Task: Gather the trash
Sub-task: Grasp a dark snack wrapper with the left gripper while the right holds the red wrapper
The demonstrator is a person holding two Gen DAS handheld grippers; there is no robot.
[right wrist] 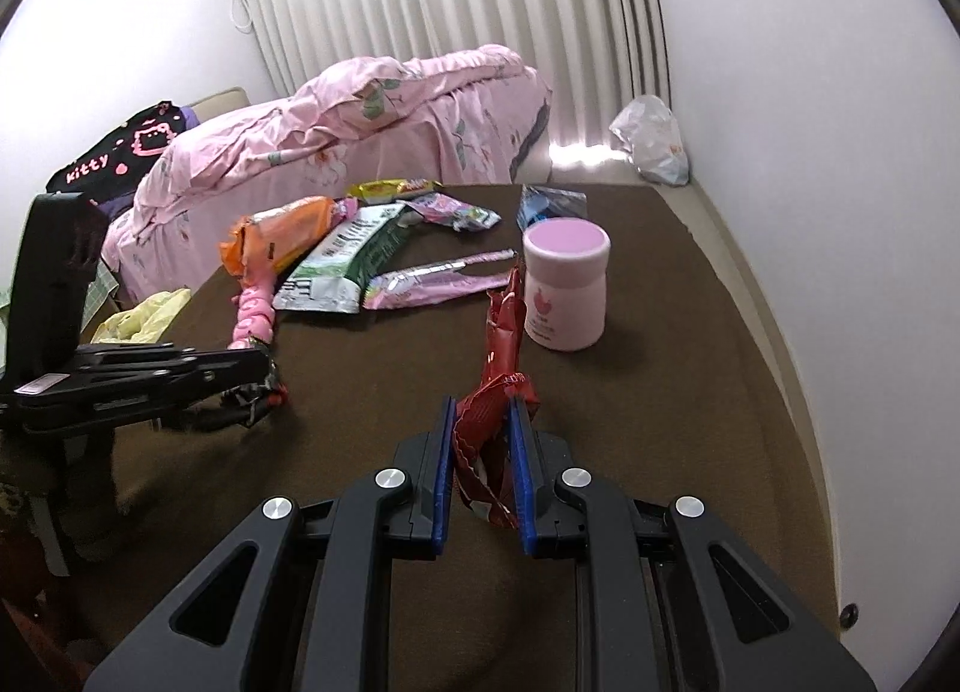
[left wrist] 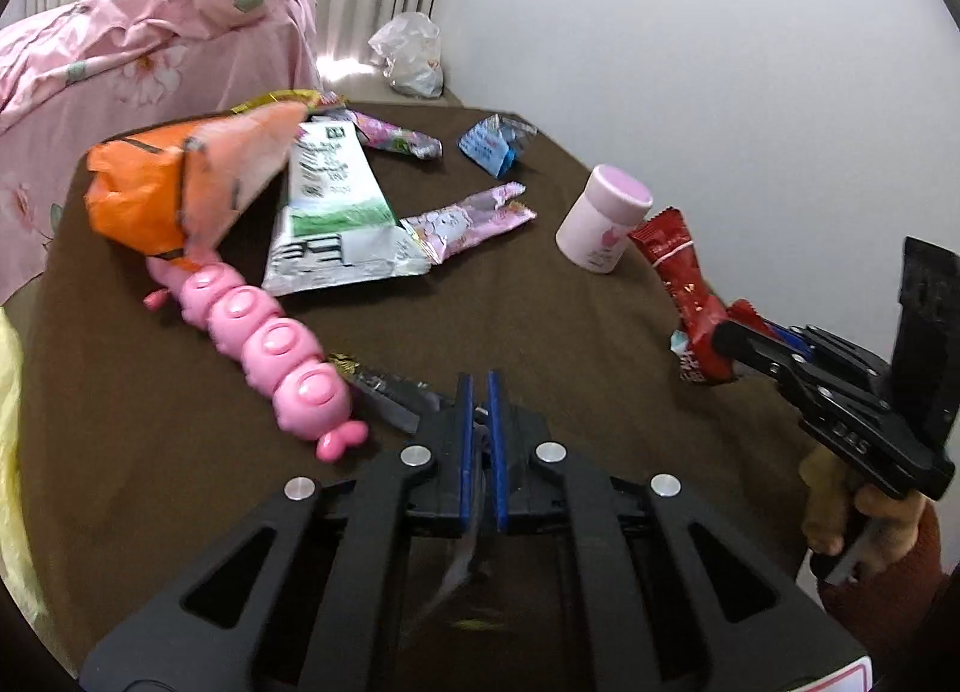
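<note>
My left gripper [left wrist: 479, 386] is shut on a dark silvery wrapper [left wrist: 384, 392] and holds it just above the brown table [left wrist: 540, 302]; it also shows in the right wrist view [right wrist: 270, 377]. My right gripper [right wrist: 483, 410] is shut on a red wrapper [right wrist: 501, 344], held upright over the table; it shows in the left wrist view [left wrist: 729, 341] with the red wrapper [left wrist: 684, 278]. Loose on the table lie an orange packet [left wrist: 150, 188], a green-and-white bag [left wrist: 336, 212], pink wrappers [left wrist: 474, 221] and a blue wrapper [left wrist: 495, 143].
A pink caterpillar toy [left wrist: 270, 344] lies left of my left gripper. A pink jar [right wrist: 564, 287] stands behind the red wrapper. A yellow plastic bag [right wrist: 144, 317] hangs at the table's left edge. A pink-covered bed [right wrist: 360, 122] and a white bag [right wrist: 651, 140] sit beyond.
</note>
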